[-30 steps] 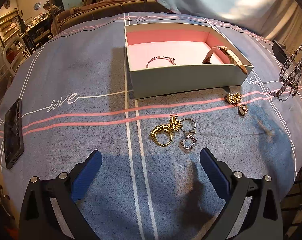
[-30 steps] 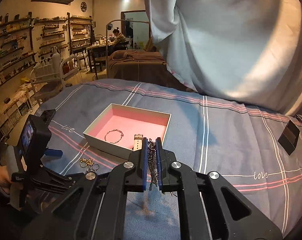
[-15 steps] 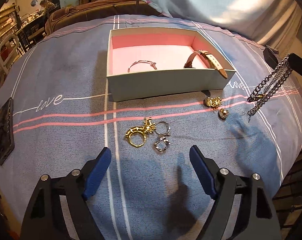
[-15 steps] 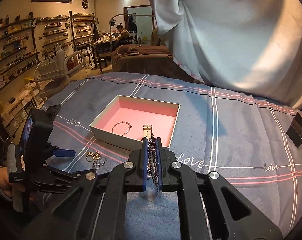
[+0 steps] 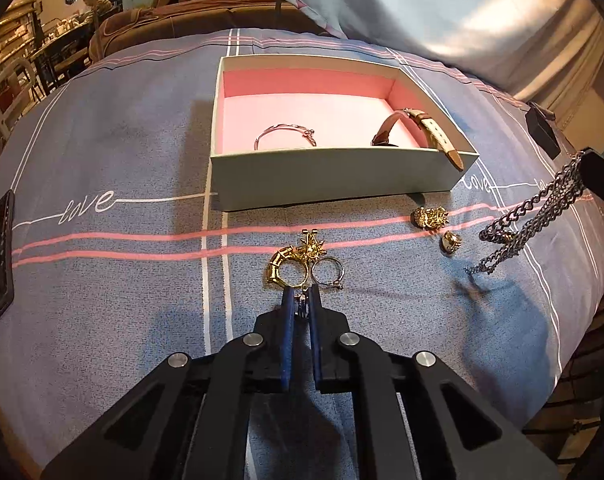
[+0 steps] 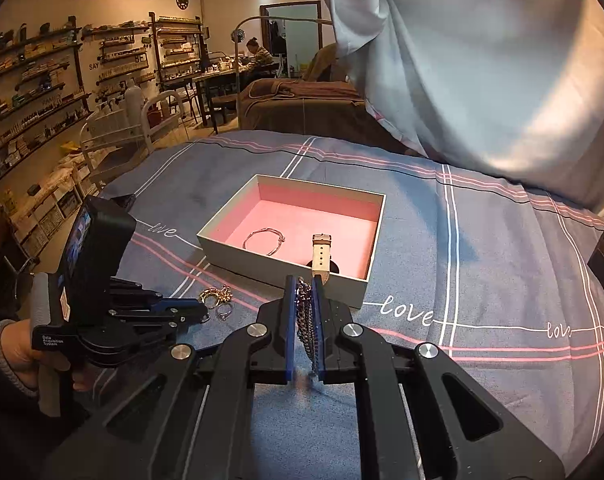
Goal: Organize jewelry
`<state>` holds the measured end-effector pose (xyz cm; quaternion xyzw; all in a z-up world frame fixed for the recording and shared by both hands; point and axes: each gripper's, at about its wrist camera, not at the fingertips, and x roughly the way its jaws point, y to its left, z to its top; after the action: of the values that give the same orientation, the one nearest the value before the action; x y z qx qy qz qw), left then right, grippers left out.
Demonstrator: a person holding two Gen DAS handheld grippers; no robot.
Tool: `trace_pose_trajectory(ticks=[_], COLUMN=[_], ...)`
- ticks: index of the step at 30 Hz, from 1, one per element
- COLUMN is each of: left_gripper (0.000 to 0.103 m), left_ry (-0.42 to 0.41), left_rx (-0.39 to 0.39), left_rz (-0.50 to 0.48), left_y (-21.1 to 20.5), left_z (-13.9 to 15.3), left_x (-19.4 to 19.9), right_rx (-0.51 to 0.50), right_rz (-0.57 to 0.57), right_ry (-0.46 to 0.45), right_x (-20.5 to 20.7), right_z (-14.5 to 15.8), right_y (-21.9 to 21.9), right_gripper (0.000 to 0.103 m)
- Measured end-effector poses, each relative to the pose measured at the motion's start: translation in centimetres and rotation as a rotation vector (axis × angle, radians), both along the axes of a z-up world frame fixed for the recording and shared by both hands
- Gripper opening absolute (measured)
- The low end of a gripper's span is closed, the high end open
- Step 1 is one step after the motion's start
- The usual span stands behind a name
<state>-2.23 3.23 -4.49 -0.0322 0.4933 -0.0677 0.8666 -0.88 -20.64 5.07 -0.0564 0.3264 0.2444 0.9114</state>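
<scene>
Left claw (image 5: 301, 307): we see it nearly closed, pinching a small silver ring (image 5: 301, 301) on the blue bedspread (image 5: 102, 280), just before the gold ring (image 5: 286, 268).
Right claw (image 6: 304, 312): closed on a dark metal chain (image 6: 307, 328), near the grey box with pink lining (image 6: 278, 272).

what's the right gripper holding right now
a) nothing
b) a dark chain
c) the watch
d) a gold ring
b: the right gripper is shut on the chain, which hangs between its fingers, while the watch lies in the box.
</scene>
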Motion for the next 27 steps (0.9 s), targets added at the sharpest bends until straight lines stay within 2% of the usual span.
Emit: trace_pose_trajectory(ticks=[6,15,22,27], left_gripper=[0.007,0.007,0.007,0.007], left_ry=[-0.045,-0.124,-0.14,-0.142], left_rx=[-0.017,-0.038,-0.016,-0.002], left_rz=[0.022,0.042,0.035,0.064], left_y=[1.0,2.5,1.5,1.3], left_z=[2.0,6.1,7.9,8.7], left_x=[-0.6,0.2,4.1,7.1], right_rx=[-0.001,-0.01,0.013,0.016], right_rz=[0.019,0.032,0.029,0.02], right_ry=[-0.028,-0.12,-0.158,-0.149], right_x=[-0.1,-0.1,2.6,5.8], right_z=[1.1,4.6,7.0,6.9], right_y=[0.8,1.3,2.7,4.4], right_gripper=[0.008,0.008,0.008,0.008])
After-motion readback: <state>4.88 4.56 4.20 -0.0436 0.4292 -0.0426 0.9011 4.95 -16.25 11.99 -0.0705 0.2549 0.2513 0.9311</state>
